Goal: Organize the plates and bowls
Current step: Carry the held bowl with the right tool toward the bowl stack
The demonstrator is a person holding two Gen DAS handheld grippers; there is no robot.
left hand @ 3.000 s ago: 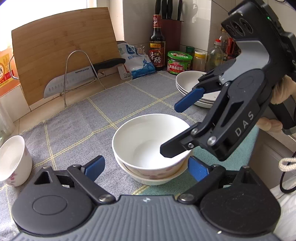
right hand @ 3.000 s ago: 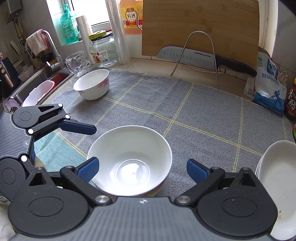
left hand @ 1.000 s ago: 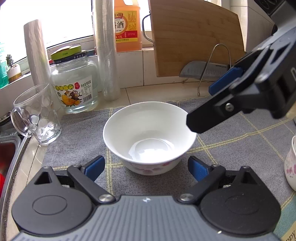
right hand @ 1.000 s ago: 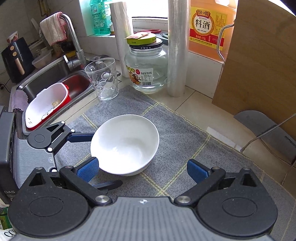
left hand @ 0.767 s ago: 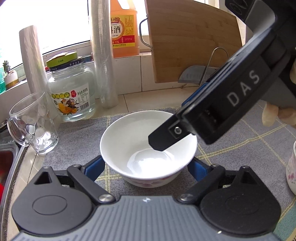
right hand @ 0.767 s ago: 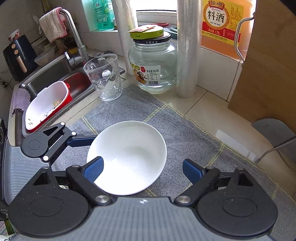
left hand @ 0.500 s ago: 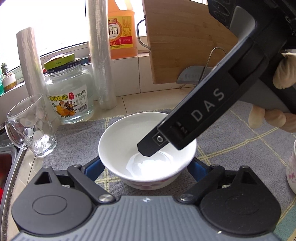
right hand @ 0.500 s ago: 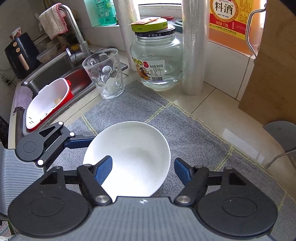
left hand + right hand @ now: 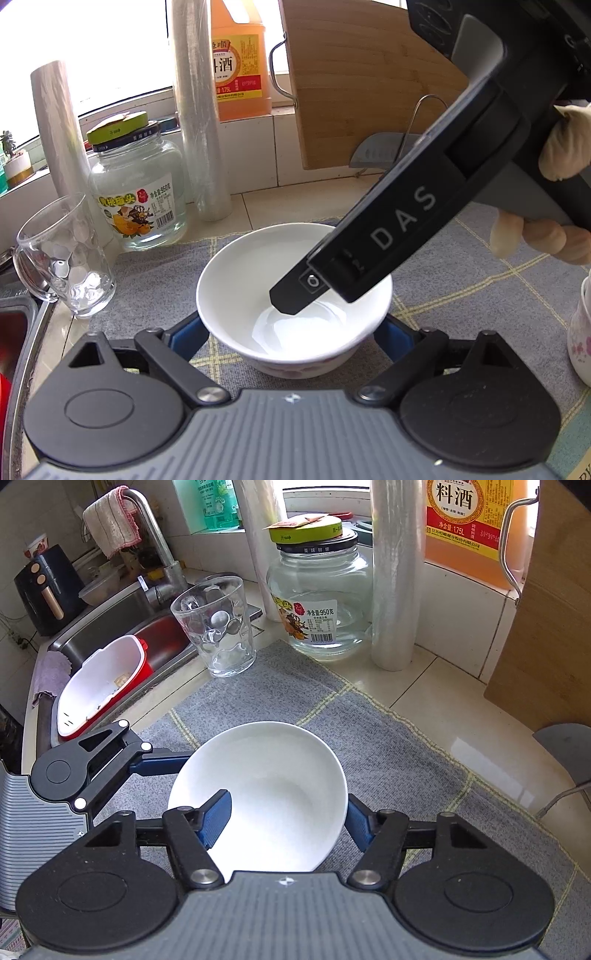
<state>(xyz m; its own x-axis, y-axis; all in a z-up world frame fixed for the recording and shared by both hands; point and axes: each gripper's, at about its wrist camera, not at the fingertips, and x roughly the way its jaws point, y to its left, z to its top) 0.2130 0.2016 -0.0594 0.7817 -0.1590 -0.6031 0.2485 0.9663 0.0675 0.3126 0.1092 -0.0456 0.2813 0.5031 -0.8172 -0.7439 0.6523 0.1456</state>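
Between the spread fingers of the left gripper (image 9: 293,334), on the grey checked mat (image 9: 155,280), sits the white bowl (image 9: 291,295), its wall flanked on both sides by the blue pads, which look near it or just touching; whether they bear on it I cannot tell, so the left tongs read as released. From the right wrist view the right gripper (image 9: 284,818) straddles the bowl's right rim: one blue pad (image 9: 216,818) hangs inside the bowl (image 9: 266,790), the other just outside the wall, with a visible gap, so it is not clenched. The bowl is round, so no axis matters; what counts is the rim between the right fingers. The right gripper seems better placed to pinch. A glass mug (image 9: 62,254) and jar (image 9: 136,192) stand well apart behind.
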